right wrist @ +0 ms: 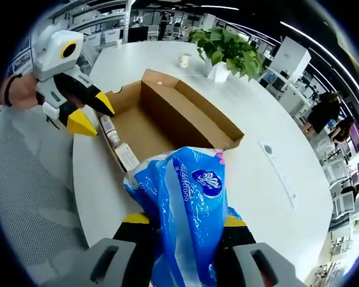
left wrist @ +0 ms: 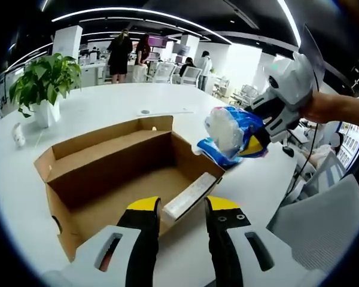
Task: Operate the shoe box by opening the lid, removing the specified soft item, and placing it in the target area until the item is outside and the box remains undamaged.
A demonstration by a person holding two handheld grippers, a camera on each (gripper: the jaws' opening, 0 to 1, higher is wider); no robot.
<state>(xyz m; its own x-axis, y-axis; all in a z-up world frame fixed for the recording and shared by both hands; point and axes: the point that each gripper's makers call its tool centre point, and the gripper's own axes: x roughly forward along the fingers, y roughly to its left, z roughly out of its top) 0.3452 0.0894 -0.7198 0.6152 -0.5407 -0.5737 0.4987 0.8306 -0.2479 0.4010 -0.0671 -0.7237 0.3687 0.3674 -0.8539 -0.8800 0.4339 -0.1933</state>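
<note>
**A:** So the right tongs (right wrist: pixel 182 230) are clamped on the blue pack (right wrist: pixel 188 203), held up beside the box (left wrist: pixel 116 173), already out of it. Left tongs (left wrist: pixel 180 209) are parted, holding nothing, hovering at the box's near edge.

**B:** Yeah. The grip looks like mostly loose wrapper, hard to tell though. If it slips it drops back in, or off the tabletop (left wrist: pixel 107 104). And those left tongs could dent the flap if they dip.

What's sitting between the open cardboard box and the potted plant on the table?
Nothing: in the left gripper view, bare white table runs from the cardboard box to the potted plant. A small white cup stands off to one side.
</note>
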